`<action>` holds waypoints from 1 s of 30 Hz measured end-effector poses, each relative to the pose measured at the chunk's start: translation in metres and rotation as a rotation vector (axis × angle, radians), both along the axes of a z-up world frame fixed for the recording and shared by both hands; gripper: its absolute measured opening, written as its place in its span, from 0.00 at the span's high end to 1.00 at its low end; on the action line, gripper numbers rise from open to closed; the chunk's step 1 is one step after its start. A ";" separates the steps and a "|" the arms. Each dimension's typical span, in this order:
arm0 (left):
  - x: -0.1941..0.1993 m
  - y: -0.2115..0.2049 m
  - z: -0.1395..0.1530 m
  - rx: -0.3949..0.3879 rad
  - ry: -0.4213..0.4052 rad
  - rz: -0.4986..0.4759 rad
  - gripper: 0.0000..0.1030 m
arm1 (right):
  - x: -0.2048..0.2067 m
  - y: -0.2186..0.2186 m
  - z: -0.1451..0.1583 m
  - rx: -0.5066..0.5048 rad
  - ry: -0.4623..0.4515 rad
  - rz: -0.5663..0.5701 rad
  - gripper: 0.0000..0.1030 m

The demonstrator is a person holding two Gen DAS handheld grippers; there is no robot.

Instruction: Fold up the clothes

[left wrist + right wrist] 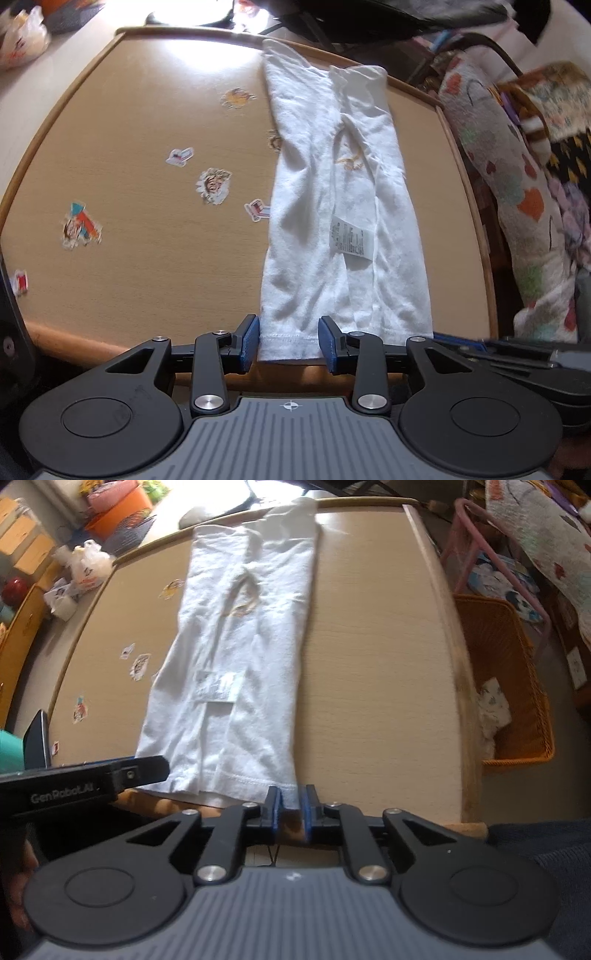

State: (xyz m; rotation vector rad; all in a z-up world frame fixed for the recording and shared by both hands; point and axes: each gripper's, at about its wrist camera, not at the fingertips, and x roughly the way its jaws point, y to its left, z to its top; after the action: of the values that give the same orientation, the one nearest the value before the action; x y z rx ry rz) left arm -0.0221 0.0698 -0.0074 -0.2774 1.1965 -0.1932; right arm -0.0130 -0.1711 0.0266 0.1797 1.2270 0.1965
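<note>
Worktop (147, 236): stickered wood | shirt (332, 206): long narrow strip, hem at near edge | left gripper (288, 341): part-open astride hem corner | right gripper (291, 808): barely parted around other corner | advice: pinch both corners evenly, lift together.

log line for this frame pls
garment: white shirt folded into a long strip on table | left gripper: open, straddling near hem | right gripper: open, at hem corner
</note>
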 end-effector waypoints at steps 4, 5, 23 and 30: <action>0.000 -0.001 0.000 0.003 0.003 0.010 0.65 | 0.002 -0.002 0.004 0.009 -0.019 -0.018 0.75; 0.000 -0.002 0.000 0.007 0.001 0.009 0.65 | 0.003 -0.002 0.005 0.009 -0.024 -0.022 0.75; 0.000 -0.013 0.001 0.036 -0.030 -0.082 0.93 | -0.001 0.012 0.004 -0.019 -0.073 0.027 0.95; -0.011 -0.005 0.016 0.003 -0.048 -0.087 0.93 | -0.015 0.004 0.018 -0.003 -0.087 0.043 0.95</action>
State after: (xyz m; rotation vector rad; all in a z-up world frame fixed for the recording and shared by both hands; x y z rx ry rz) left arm -0.0333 0.0647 0.0081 -0.2173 1.1623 -0.2722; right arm -0.0276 -0.1667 0.0442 0.1411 1.1452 0.2378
